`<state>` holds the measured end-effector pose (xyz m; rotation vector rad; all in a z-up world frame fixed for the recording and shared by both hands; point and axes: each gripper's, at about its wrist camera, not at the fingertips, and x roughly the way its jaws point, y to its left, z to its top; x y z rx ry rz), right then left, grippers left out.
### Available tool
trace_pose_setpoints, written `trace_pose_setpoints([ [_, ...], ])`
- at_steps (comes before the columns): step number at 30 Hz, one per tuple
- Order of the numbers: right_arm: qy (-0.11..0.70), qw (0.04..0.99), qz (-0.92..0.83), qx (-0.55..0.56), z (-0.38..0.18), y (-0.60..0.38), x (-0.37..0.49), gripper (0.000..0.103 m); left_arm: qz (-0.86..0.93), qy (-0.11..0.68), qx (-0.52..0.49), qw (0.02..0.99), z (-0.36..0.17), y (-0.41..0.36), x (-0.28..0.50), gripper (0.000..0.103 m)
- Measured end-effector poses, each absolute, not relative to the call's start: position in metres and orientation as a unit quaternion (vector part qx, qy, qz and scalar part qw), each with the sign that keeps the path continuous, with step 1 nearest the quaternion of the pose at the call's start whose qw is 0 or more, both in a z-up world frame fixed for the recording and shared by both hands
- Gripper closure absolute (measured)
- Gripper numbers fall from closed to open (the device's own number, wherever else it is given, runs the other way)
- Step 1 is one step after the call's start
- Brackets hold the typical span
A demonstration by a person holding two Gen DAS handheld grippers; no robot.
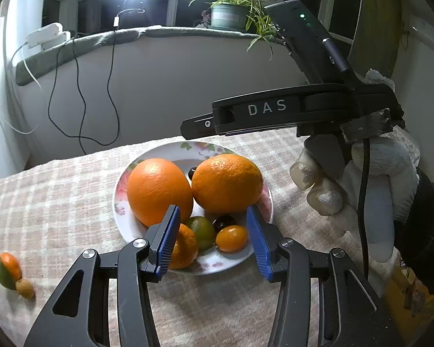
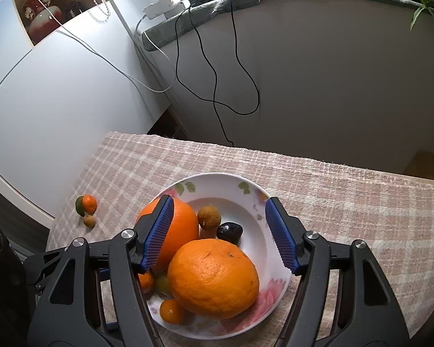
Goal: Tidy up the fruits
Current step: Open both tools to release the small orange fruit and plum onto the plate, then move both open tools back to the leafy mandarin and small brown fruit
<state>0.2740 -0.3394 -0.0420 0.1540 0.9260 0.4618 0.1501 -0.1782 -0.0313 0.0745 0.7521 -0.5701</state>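
both the left gripper and right gripper are held wide, nothing gripped, over the plate. two oranges are crowded on it; a careless nudge risks rolling one off. a tangerine is left out on the cloth.
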Motion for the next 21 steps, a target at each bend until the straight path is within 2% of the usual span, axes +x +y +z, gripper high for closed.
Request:
trace_pose_setpoints([
  [4, 0.438, 0.869, 0.220, 0.073, -0.035, -0.338, 0.270, 0.034, -0.272, 0.362, 0.031, 0.891, -0.029, -0.173, 0.148, 0.057],
  [6, 0.435, 0.870, 0.218, 0.071, -0.031, -0.337, 0.267, 0.033, -0.270, 0.361, 0.028, 0.892, -0.028, -0.169, 0.147, 0.053],
  [8, 0.431, 0.873, 0.217, 0.069, -0.027, -0.336, 0.264, 0.028, -0.266, 0.360, 0.024, 0.894, -0.027, -0.164, 0.145, 0.045],
  [10, 0.426, 0.876, 0.217, 0.067, -0.022, -0.335, 0.260, 0.023, -0.262, 0.360, 0.018, 0.895, -0.025, -0.159, 0.144, 0.045],
  [21, 0.416, 0.879, 0.228, 0.049, -0.007, -0.310, 0.241, 0.015, -0.232, 0.362, -0.007, 0.903, -0.021, -0.124, 0.137, 0.038],
])
